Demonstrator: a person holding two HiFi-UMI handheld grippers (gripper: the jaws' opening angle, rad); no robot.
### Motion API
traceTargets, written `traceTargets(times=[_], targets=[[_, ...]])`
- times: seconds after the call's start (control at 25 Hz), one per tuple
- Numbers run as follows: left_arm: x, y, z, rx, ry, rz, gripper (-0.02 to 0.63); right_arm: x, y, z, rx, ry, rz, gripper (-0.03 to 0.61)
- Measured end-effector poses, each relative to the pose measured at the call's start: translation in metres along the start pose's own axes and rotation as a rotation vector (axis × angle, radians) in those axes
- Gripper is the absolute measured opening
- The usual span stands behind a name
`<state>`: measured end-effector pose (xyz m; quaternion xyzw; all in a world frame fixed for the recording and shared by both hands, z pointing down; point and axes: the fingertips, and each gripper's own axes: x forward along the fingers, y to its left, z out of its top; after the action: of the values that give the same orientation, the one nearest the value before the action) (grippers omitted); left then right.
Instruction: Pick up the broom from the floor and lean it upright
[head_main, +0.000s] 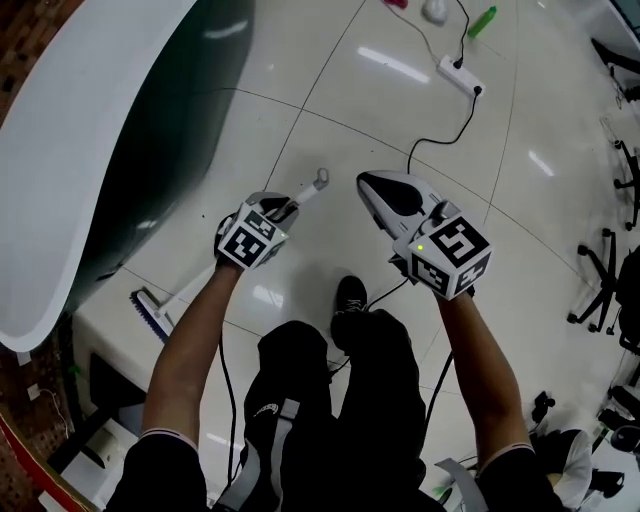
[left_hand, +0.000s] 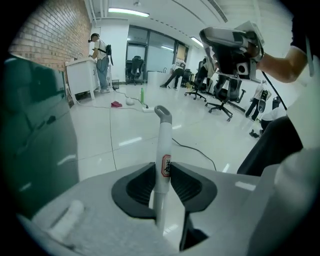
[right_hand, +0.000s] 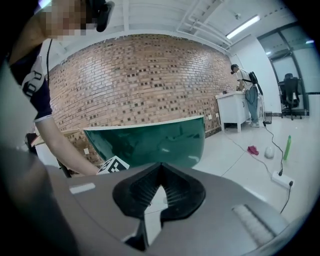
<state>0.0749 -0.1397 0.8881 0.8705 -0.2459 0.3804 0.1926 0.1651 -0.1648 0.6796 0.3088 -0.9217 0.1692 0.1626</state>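
Observation:
The broom has a white handle with a grey end cap and a blue-bristled head low by the foot of the counter. It slants up from there. My left gripper is shut on the handle near its top. In the left gripper view the black pads press on the handle from both sides, just below its label. My right gripper hangs beside it to the right, raised off the floor. Its jaws meet at the tips with nothing between them.
A curved green counter with a white top runs along the left. A power strip and its black cable lie on the white tiled floor ahead, with a green bottle beyond. Office chairs stand at the right. My shoe is below.

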Motion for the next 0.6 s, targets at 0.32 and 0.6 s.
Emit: traceTargets(times=[0.32, 0.6], targets=[[-0.098, -0.014, 0.07, -0.035, -0.057, 0.071, 0.103, -0.025, 0.031, 0.103, -0.035, 0.008, 0.105, 0.001], [-0.2, -0.014, 0.107, -0.066, -0.137, 0.169, 0.102, -0.026, 0.078, 0.189, -0.068, -0.012, 0.246, 0.001]])
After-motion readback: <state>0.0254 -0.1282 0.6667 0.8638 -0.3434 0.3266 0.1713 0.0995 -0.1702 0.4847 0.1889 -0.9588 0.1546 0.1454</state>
